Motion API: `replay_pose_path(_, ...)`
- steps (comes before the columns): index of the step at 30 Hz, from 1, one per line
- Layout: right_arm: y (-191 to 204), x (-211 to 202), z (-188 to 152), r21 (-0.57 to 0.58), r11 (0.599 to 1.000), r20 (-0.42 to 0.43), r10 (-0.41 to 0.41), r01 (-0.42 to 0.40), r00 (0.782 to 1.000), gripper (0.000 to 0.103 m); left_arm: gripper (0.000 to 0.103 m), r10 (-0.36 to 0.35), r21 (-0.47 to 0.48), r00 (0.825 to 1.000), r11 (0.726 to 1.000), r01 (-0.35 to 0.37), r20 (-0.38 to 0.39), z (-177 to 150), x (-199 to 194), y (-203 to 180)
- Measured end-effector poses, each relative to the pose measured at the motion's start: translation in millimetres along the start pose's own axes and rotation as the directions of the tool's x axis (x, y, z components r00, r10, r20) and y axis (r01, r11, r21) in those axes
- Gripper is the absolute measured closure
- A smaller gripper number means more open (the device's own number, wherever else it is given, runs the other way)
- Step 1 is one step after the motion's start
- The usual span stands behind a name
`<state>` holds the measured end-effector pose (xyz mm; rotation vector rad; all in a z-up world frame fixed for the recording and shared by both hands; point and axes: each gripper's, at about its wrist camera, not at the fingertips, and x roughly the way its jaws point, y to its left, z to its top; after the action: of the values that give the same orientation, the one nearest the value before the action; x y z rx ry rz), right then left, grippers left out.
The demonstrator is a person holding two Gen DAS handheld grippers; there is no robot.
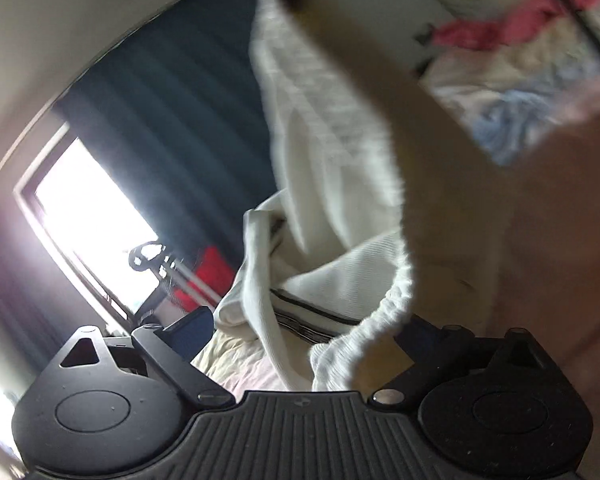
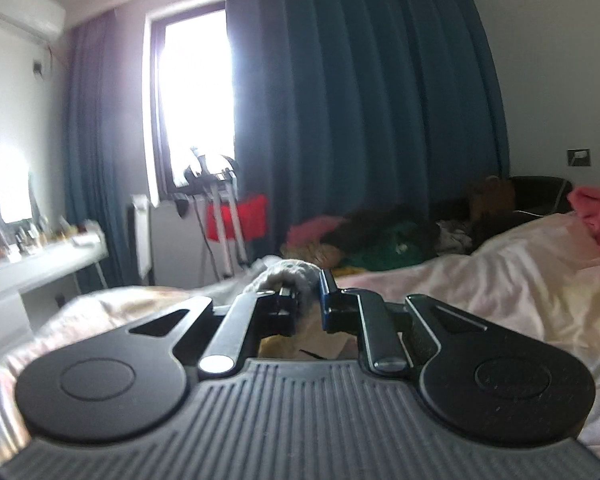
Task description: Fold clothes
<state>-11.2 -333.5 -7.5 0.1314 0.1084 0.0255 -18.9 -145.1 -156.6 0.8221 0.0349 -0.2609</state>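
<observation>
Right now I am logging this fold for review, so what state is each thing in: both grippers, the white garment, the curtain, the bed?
Left gripper: open, white cloth between its fingers.
Right gripper: shut on white garment.
White garment: lifted, hanging crumpled, unfolded.
Blue curtain: drawn partly, window uncovered.
Bed sheet: rumpled.
Clothes pile: heaped, unfolded.

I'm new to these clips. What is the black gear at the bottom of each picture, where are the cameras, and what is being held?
A person holds a two-finger gripper in each hand, with a fisheye camera on each looking along its fingers. In the right wrist view, the right gripper is shut on a bit of white garment above the bed. The left wrist view is tilted and blurred: the left gripper is wide open, with the garment hanging in front of it. A forearm crosses that view.
</observation>
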Motion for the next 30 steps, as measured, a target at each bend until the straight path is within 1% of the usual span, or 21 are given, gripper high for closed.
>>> replay_pose_path(1, 1, 1, -2, -0.010, 1.000, -0.011, -0.011, 0.011, 1.000, 0.088, 0.011, 0.013, -0.022, 1.000, 1.000, -0.013, 0.004, 0, 2, 3)
replay_pose_path(3, 3, 3, -6, -0.032, 0.999, -0.034, -0.033, 0.032, 0.999, 0.088, 0.018, 0.044, -0.006, 0.998, 0.999, -0.043, 0.041, -3, 2, 5)
replay_pose_path(4, 4, 5, -8, -0.042, 0.998, -0.045, -0.045, 0.043, 0.998, 0.088, 0.027, 0.056, 0.003, 0.997, 0.998, -0.057, 0.056, -5, 3, 5)
replay_pose_path(5, 4, 6, -9, -0.053, 0.997, -0.055, -0.056, 0.053, 0.997, 0.088, 0.037, 0.051, -0.024, 0.998, 0.998, -0.050, 0.039, -5, 6, 10)
replay_pose_path(6, 5, 7, -11, -0.064, 0.996, -0.066, -0.068, 0.063, 0.996, 0.088, 0.043, 0.045, -0.051, 0.999, 0.998, -0.044, 0.022, -5, 9, 14)
replay_pose_path(8, 7, 9, -15, -0.087, 0.993, -0.087, -0.091, 0.083, 0.992, 0.087, 0.065, 0.060, -0.120, 0.998, 0.991, -0.062, -0.023, -6, 17, 28)
replay_pose_path(9, 8, 10, -17, -0.098, 0.991, -0.098, -0.103, 0.093, 0.990, 0.087, 0.070, 0.076, -0.160, 0.996, 0.984, -0.081, -0.036, -7, 19, 38)
replay_pose_path(11, 8, 13, -18, -0.097, 0.990, -0.117, -0.110, 0.099, 0.987, 0.087, 0.075, 0.110, -0.244, 0.992, 0.962, -0.121, -0.056, -9, 21, 59)
replay_pose_path(12, 10, 13, -19, -0.093, 0.991, -0.127, -0.108, 0.097, 0.986, 0.087, 0.076, 0.129, -0.290, 0.990, 0.946, -0.142, -0.063, -10, 20, 71)
replay_pose_path(14, 12, 16, -21, -0.087, 0.993, -0.151, -0.094, 0.082, 0.984, 0.086, 0.077, 0.173, -0.391, 0.982, 0.901, -0.188, -0.076, -11, 15, 99)
replay_pose_path(17, 23, 18, -24, -0.111, 0.993, -0.206, 0.004, -0.027, 0.979, 0.083, 0.079, 0.222, -0.536, 0.971, 0.811, -0.236, -0.093, -16, 2, 142)
replay_pose_path(18, 30, 19, -26, -0.130, 0.989, -0.229, 0.044, -0.075, 0.972, 0.081, 0.079, 0.222, -0.576, 0.969, 0.780, -0.245, -0.112, -20, -2, 156)
replay_pose_path(20, 44, 20, -31, -0.163, 0.971, -0.277, 0.123, -0.173, 0.953, 0.077, 0.079, 0.158, -0.638, 0.968, 0.729, -0.248, -0.195, -33, 0, 192)
replay_pose_path(21, 52, 22, -36, -0.171, 0.956, -0.329, 0.172, -0.238, 0.929, 0.073, 0.079, 0.098, -0.681, 0.960, 0.686, -0.256, -0.261, -49, 5, 201)
replay_pose_path(22, 60, 24, -41, -0.175, 0.937, -0.382, 0.219, -0.303, 0.898, 0.071, 0.079, 0.034, -0.720, 0.946, 0.641, -0.268, -0.322, -66, 11, 210)
replay_pose_path(23, 70, 26, -48, -0.193, 0.915, -0.428, 0.246, -0.354, 0.870, 0.069, 0.079, -0.034, -0.753, 0.926, 0.593, -0.284, -0.376, -82, 16, 219)
replay_pose_path(25, 91, 29, -63, -0.231, 0.868, -0.515, 0.275, -0.440, 0.812, 0.065, 0.079, -0.126, -0.784, 0.883, 0.527, -0.327, -0.453, -104, 29, 234)
replay_pose_path(26, 101, 30, -72, -0.250, 0.843, -0.556, 0.277, -0.475, 0.784, 0.066, 0.078, -0.174, -0.796, 0.857, 0.494, -0.351, -0.486, -116, 36, 242)
replay_pose_path(27, 108, 31, -79, -0.246, 0.830, -0.599, 0.275, -0.500, 0.752, 0.067, 0.078, -0.222, -0.804, 0.829, 0.462, -0.375, -0.514, -127, 42, 249)
replay_pose_path(29, 121, 33, -95, -0.233, 0.804, -0.680, 0.267, -0.546, 0.683, 0.067, 0.073, -0.235, -0.808, 0.823, 0.449, -0.380, -0.518, -133, 26, 247)
replay_pose_path(30, 123, 30, -97, -0.229, 0.794, -0.690, 0.275, -0.563, 0.669, 0.067, 0.070, -0.241, -0.810, 0.820, 0.443, -0.383, -0.519, -137, 18, 246)
